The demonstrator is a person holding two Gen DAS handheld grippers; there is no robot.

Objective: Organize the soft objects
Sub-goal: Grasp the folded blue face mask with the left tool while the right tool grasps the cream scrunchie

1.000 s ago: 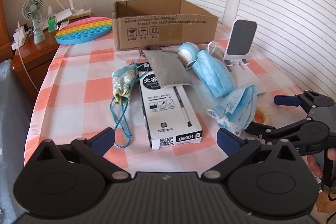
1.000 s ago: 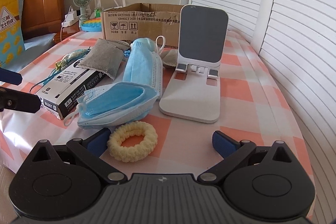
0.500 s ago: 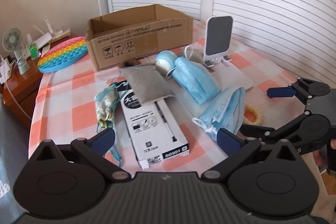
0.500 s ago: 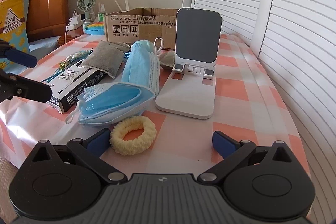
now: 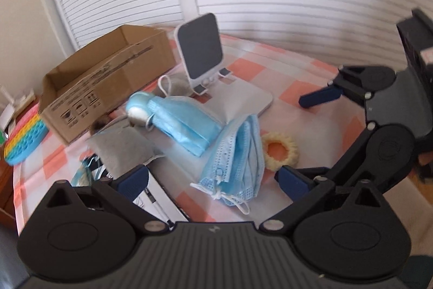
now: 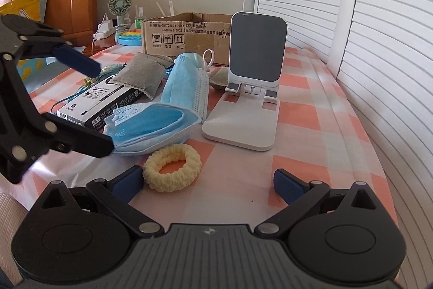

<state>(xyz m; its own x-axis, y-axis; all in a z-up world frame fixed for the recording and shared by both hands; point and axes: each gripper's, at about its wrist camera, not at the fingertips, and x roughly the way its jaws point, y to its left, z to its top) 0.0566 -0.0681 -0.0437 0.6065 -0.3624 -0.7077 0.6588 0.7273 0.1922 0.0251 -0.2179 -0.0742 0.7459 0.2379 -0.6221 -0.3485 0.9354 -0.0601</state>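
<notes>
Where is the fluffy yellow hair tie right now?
The yellow scrunchie lies flat on the checked tablecloth, just ahead of the open right gripper, beside the nearest blue face mask stack and before the white phone stand.

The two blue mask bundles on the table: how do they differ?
The near mask stack lies fanned open beside the yellow scrunchie; the far mask bundle is tightly folded, lying against the phone stand. The far one looks longer and narrower. Both are light blue and ungripped.

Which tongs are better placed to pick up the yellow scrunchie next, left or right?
Probably the right tongs: open, with the yellow scrunchie just ahead, beside one finger. The left tongs, also open, face the blue mask stack instead.
</notes>
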